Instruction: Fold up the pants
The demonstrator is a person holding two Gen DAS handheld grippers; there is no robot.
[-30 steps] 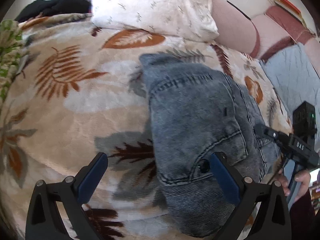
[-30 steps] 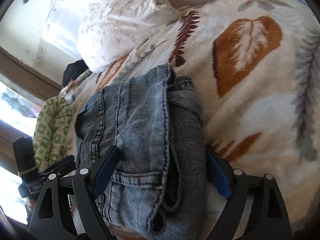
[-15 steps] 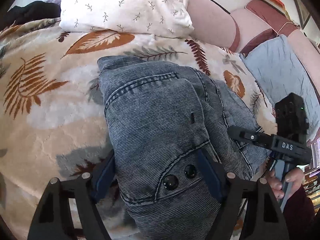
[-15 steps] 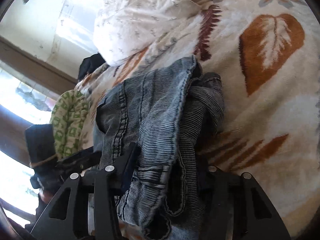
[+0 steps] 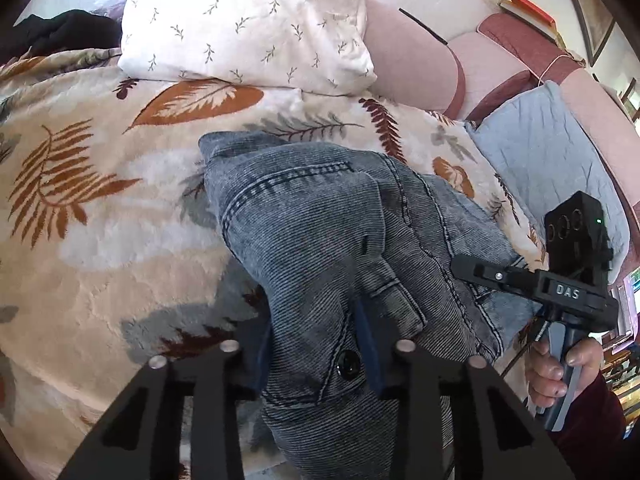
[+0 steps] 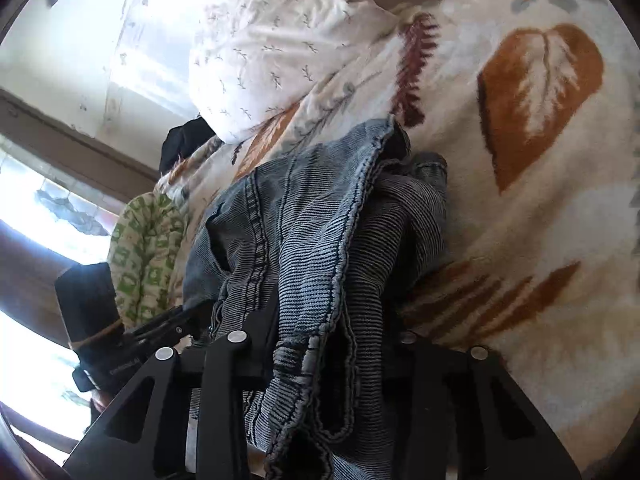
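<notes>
Folded grey-blue denim pants (image 5: 320,220) lie on a leaf-patterned blanket (image 5: 100,240). My left gripper (image 5: 316,344) is closing on the near end by the waistband button, and denim is bunched between its blue pads. In the right wrist view the pants (image 6: 312,220) rise in a thick stack of layers. My right gripper (image 6: 332,340) is closing on that stack's side edge, with cloth pinched between its fingers. The right gripper's body (image 5: 560,288) and the hand holding it show at the right of the left wrist view.
A white sprigged pillow (image 5: 248,20) lies beyond the pants, with a pink headboard behind it. A grey quilted cushion (image 5: 540,152) sits at the right, and a black garment (image 5: 60,32) at the far left. A green patterned cloth (image 6: 148,248) lies by the window.
Both grippers went from wide open around the pants to closed in on the denim. The cloth has bunched up and lifted between the fingers.
</notes>
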